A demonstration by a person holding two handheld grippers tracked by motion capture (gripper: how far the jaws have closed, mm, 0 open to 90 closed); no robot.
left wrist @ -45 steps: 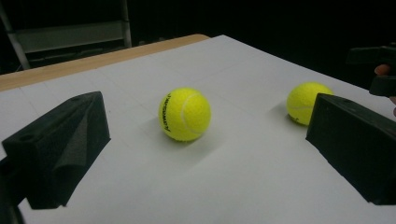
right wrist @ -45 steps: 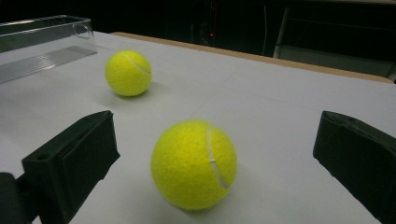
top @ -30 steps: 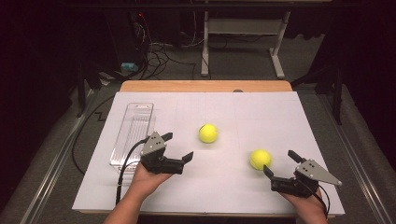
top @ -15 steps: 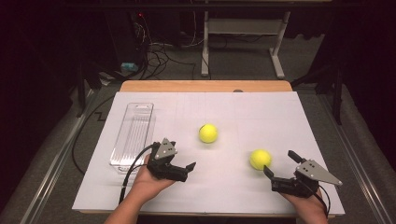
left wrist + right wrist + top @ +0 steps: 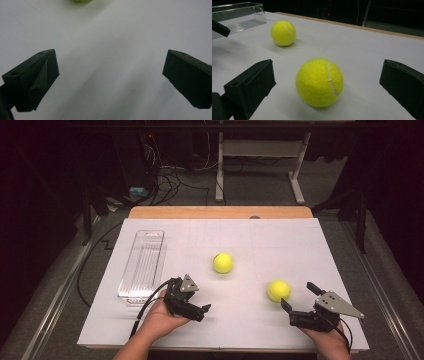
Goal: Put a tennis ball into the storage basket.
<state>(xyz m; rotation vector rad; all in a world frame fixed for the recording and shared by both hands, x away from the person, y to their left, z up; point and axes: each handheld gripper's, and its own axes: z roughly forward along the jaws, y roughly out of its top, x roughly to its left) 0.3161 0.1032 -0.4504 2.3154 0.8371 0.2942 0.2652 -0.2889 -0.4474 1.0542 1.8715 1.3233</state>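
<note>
Two yellow tennis balls lie on the white sheet (image 5: 300,245). One ball (image 5: 223,263) (image 5: 283,33) rests near the middle. The other ball (image 5: 278,290) (image 5: 319,82) sits at the right front, just ahead of my right gripper (image 5: 298,295) (image 5: 327,72), whose jaws stand wide open on either side of it without touching. My left gripper (image 5: 197,301) (image 5: 110,67) hovers at the left front, open and tilted down at bare sheet. The edge of a ball (image 5: 80,0) peeks in at the top of the left gripper view.
A clear plastic tray (image 5: 142,265) (image 5: 237,12) lies lengthwise at the left of the sheet, just beyond my left hand. The wooden table edge (image 5: 220,212) runs along the back, with cables and a stand on the floor behind it.
My left gripper has drawn back toward the near edge and turned to the right, away from the tray. The right gripper and both balls have stayed put.
</note>
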